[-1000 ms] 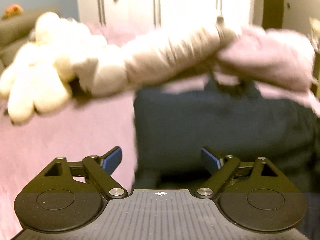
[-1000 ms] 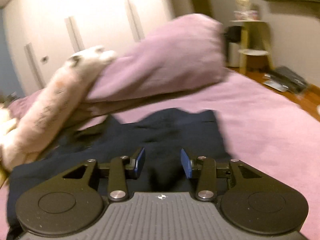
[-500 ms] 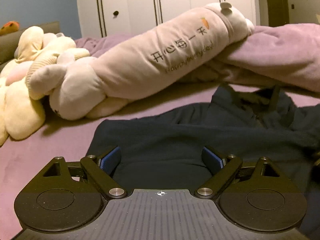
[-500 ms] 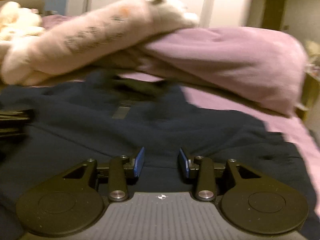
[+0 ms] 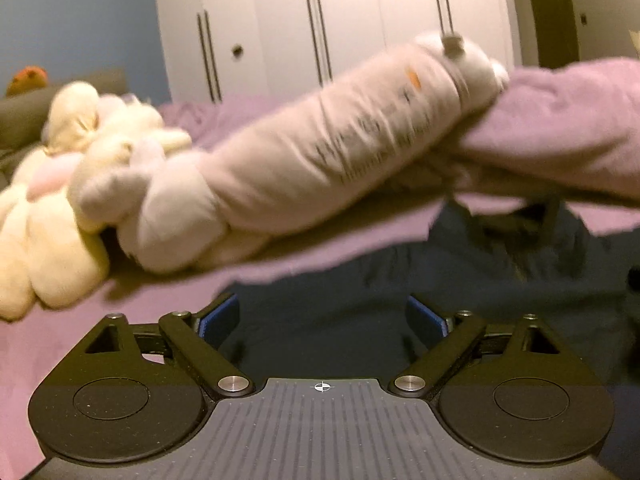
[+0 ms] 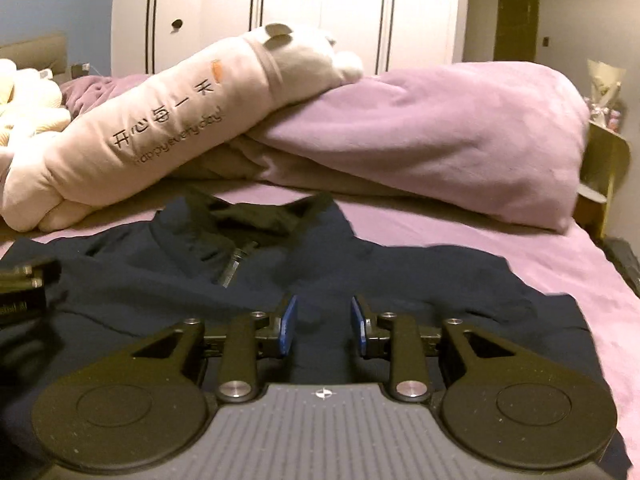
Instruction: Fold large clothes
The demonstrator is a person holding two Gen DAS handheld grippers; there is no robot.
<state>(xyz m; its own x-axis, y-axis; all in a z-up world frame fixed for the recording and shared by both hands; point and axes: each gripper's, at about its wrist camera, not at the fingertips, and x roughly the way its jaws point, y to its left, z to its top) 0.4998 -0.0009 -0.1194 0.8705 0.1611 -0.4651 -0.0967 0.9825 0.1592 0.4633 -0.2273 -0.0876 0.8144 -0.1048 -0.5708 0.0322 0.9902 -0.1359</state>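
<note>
On the bed (image 6: 500,248), right in front of both my tools, the dark navy jacket (image 6: 360,272) is spread out flat on the pink sheet. Compared with half a second back, my right view has gone sharp and swung to look more squarely at the collar, while my left view went blurry again and the long plush pillow (image 5: 320,152) sits a bit higher in it. The jacket itself looks like it hasn't shifted.

The jacket runs lengthwise away from me: collar and zipper pull (image 6: 234,266) at the far end, pointing toward the pillow and the bunched purple blanket (image 6: 460,136), hem end under my tools. Its sleeves go off sideways to each side.

My left tool (image 5: 322,316) is spread wide, nothing between the blue pads, hovering over the jacket's left part near its edge. My right tool (image 6: 323,324) is partly open with a narrower gap, also holding nothing, over the middle of the jacket; can't tell if it touches the cloth. Cream stuffed toys (image 5: 60,200) are piled at far left, white wardrobe (image 6: 320,12) behind.
</note>
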